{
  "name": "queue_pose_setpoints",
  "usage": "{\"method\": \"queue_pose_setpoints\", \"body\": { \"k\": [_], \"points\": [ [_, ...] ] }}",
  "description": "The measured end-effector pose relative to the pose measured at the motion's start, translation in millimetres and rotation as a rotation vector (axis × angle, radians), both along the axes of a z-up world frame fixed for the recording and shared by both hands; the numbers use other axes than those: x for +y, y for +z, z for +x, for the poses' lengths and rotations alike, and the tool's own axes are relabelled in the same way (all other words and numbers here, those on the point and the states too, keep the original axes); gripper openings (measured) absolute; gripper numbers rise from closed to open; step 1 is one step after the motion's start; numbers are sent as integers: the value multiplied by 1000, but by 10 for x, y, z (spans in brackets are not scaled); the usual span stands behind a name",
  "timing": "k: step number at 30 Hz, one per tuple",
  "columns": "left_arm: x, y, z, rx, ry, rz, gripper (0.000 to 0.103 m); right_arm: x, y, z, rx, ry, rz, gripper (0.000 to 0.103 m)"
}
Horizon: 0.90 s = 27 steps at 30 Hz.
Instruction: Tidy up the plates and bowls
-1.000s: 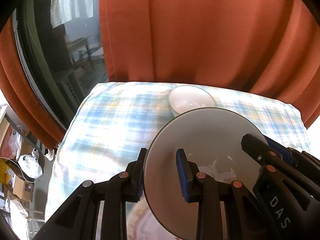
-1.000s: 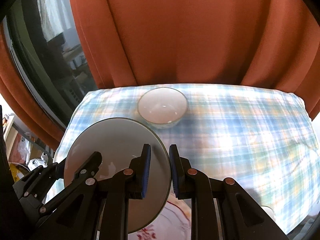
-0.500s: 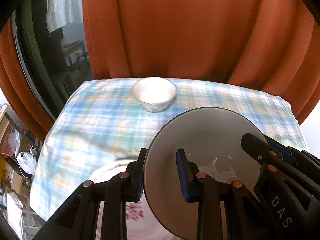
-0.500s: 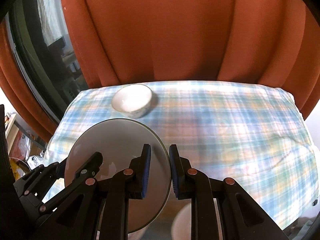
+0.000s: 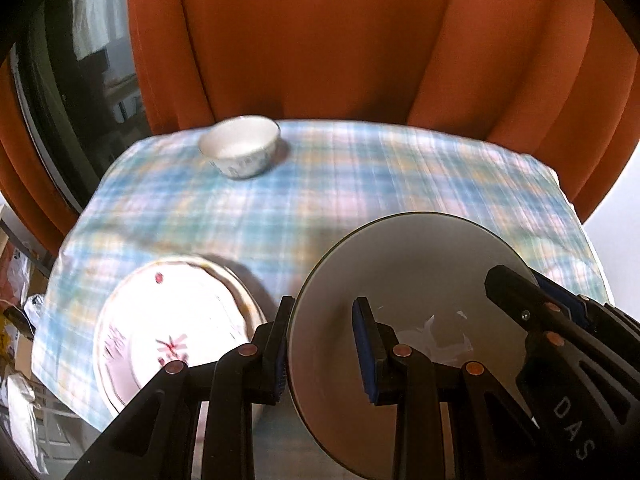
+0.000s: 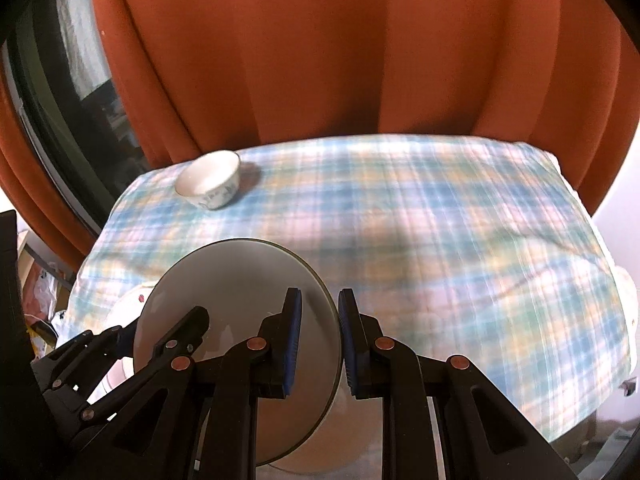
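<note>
Left wrist: grey plate point(image 5: 408, 280) between jaws.

Grey plate point(image 5: 408, 280) held tilted, near; floral plate point(image 5: 168, 320) flat, near left; white bowl point(image 5: 240, 150) upright, far left.

Both grippers' jaws clamp the grey plate point(image 6: 236, 280) above the checked cloth point(image 6: 440, 240).

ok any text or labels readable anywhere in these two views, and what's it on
"DAS": pale letters on the black body of the right gripper, seen at the lower right of the left wrist view; the word may run on past the picture's edge.
The floral plate has red markings and the small bowl a blue pattern, both too blurred to tell whether any is writing.
Nothing else readable.
</note>
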<state>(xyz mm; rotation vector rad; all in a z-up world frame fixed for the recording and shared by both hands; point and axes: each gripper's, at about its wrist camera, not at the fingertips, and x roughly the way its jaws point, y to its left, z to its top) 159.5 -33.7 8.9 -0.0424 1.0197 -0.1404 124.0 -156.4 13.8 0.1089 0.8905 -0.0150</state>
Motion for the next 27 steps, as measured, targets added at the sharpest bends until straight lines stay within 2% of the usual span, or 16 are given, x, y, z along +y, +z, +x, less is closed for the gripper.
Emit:
{"method": "queue_pose_setpoints", "body": {
  "k": [12,27],
  "points": [
    [-203,-303,-198,74,-12,18,28,-231,-340,-232,71,-12,10,22],
    [-163,-541,-159,129,15,38,28,-183,-647,-80,159,11,-2,22]
  ]
}}
